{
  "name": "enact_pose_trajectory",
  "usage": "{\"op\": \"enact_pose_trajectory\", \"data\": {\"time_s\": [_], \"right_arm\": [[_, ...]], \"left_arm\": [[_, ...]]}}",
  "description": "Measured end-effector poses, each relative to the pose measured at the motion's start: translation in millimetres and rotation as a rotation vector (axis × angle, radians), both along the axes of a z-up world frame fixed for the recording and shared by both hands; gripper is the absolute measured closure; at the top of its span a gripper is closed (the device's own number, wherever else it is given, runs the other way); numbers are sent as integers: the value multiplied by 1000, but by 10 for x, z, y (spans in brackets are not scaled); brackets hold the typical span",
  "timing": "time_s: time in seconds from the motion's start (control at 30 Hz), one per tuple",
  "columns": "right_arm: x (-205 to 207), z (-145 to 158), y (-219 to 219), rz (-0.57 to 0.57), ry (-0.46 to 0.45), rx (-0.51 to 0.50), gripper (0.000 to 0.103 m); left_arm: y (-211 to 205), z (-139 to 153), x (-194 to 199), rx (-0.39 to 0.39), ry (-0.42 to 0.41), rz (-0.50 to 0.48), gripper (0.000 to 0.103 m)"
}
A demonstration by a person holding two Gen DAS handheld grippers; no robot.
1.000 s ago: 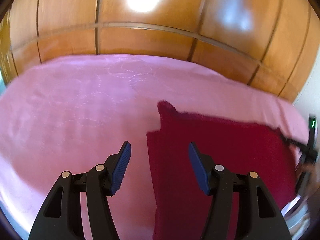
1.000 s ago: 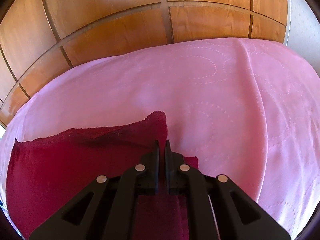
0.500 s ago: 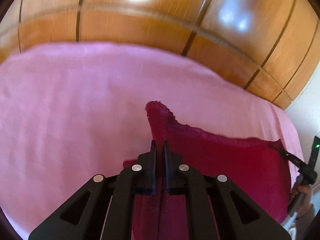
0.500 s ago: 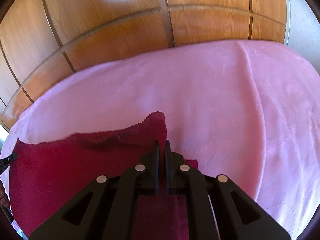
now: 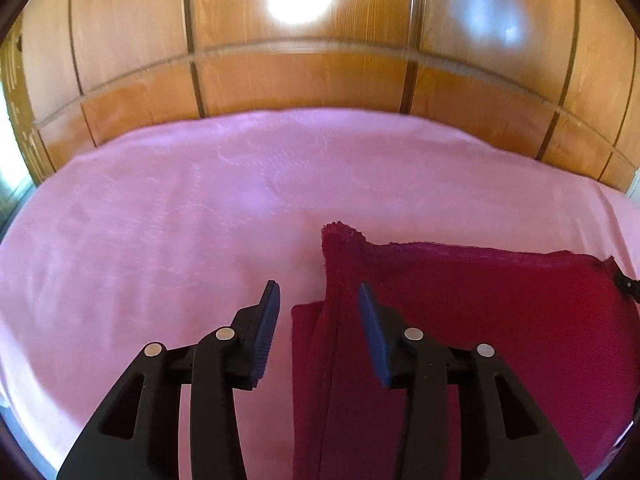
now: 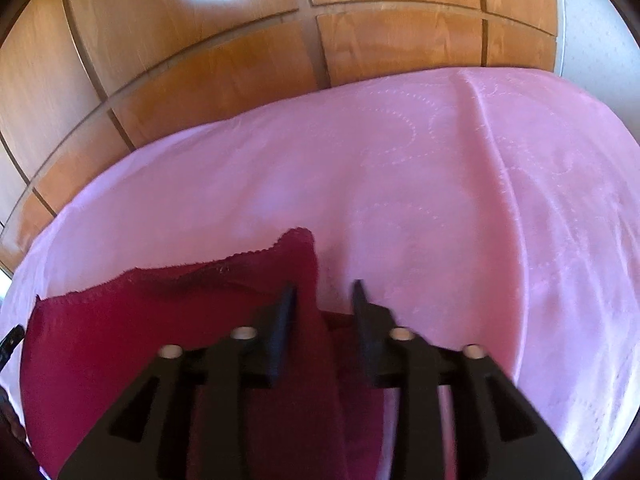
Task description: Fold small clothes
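A dark red cloth point(image 5: 472, 312) lies folded on the pink bedcover point(image 5: 180, 232). In the left wrist view my left gripper point(image 5: 318, 324) is open, and the cloth's left edge runs between its fingers with a lower layer showing beneath. In the right wrist view the same red cloth point(image 6: 140, 328) spreads to the left. My right gripper point(image 6: 324, 312) is open, with the cloth's right corner lying between its fingers. The right gripper's tip shows at the cloth's far corner in the left wrist view point(image 5: 624, 284).
A wooden panelled headboard point(image 5: 304, 76) stands behind the bed, also in the right wrist view point(image 6: 224, 68). The pink bedcover point(image 6: 460, 200) has a long crease on the right. A pale wall point(image 6: 596, 28) is at the far right.
Both grippers have opened and let go of the cloth's corners. The raised corners have dropped onto the cloth, which now lies flatter.
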State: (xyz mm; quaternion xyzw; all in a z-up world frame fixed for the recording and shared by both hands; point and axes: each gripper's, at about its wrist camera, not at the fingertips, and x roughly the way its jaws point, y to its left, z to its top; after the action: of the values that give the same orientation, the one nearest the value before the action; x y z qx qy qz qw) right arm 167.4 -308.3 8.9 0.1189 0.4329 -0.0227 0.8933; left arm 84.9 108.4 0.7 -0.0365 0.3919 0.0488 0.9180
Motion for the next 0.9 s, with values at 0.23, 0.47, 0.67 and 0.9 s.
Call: {"op": "enact_pose_trajectory", "data": {"time_s": [0.23, 0.47, 0.67, 0.9], "right_arm": [[-264, 132, 18, 41, -11, 32, 54], [-570, 101, 108, 101, 12, 43, 79], [-601, 165, 188, 96, -10, -76, 97], [-545, -91, 135, 47, 16, -83, 97]], "left_arm": [[-7, 147, -331, -9, -42, -18, 63], [-76, 175, -551, -21, -49, -32, 63], [-179, 197, -700, 7, -80, -48, 41], [-259, 159, -758, 10, -79, -60, 41]]}}
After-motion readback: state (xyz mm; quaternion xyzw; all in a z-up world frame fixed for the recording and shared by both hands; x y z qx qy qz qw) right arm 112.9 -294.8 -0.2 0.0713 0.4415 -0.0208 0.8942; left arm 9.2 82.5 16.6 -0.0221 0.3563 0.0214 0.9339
